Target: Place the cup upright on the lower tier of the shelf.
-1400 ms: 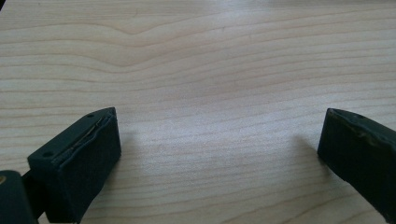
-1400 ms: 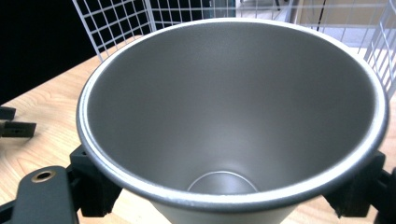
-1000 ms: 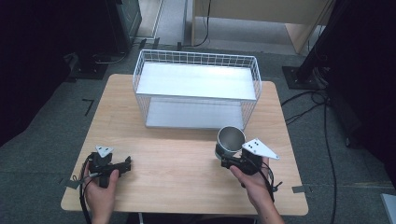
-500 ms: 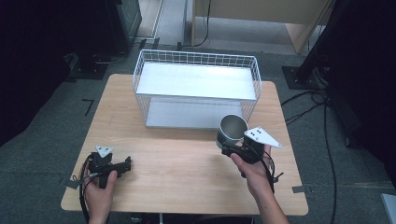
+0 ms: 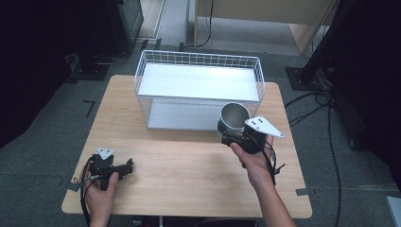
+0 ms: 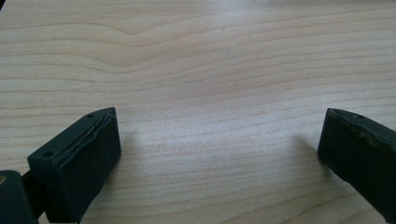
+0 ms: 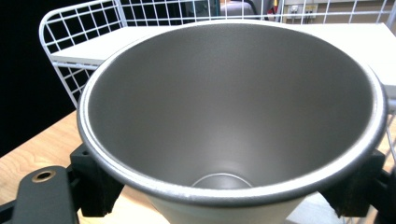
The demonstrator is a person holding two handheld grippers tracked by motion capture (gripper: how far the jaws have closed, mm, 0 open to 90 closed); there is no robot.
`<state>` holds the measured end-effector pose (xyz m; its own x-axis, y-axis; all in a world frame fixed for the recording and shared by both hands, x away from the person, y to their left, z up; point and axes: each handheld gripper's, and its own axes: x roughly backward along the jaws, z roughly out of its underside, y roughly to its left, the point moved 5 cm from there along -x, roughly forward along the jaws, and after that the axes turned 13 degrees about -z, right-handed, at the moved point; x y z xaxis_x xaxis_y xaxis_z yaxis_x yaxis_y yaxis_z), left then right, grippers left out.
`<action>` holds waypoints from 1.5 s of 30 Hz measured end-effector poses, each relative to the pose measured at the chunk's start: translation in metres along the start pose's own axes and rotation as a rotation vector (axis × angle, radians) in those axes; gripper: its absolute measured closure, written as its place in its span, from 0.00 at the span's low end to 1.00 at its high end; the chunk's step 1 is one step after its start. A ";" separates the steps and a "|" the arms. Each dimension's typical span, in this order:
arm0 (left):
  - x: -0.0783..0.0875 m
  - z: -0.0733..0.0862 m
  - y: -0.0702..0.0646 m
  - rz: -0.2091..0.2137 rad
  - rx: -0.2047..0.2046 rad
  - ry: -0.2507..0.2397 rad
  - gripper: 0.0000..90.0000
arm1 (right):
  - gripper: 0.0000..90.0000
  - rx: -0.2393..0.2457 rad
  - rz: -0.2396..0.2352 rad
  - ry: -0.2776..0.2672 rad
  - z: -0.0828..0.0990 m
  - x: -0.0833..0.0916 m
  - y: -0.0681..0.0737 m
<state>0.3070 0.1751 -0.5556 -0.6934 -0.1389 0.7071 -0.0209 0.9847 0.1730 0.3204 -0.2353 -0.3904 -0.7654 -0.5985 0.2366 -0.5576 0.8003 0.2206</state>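
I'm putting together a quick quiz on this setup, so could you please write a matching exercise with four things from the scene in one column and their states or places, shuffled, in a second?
Things:
1. metal cup
2. wire basket
3. left gripper
4. right gripper

States or places:
A. open, with nothing between its fingers, low over the near left of the table
B. shut on the cup
C. empty, standing at the far side of the table
D. held up off the table, in front of the basket

Pairs: 1-D, 2-C, 3-A, 4-B
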 end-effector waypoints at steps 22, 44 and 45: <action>0.000 0.000 0.000 -0.001 -0.001 0.000 0.00 | 0.17 0.051 0.009 -0.048 -0.060 -0.029 0.006; 0.000 0.000 0.000 -0.001 0.000 -0.001 0.00 | 0.17 0.073 0.070 -0.109 -0.109 -0.062 -0.012; 0.000 0.000 0.000 -0.001 0.000 -0.002 0.00 | 0.17 0.073 0.073 -0.108 -0.110 -0.064 -0.014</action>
<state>0.3070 0.1751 -0.5556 -0.6947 -0.1395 0.7056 -0.0215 0.9846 0.1734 0.4127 -0.2117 -0.3045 -0.8328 -0.5340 0.1456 -0.5178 0.8446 0.1360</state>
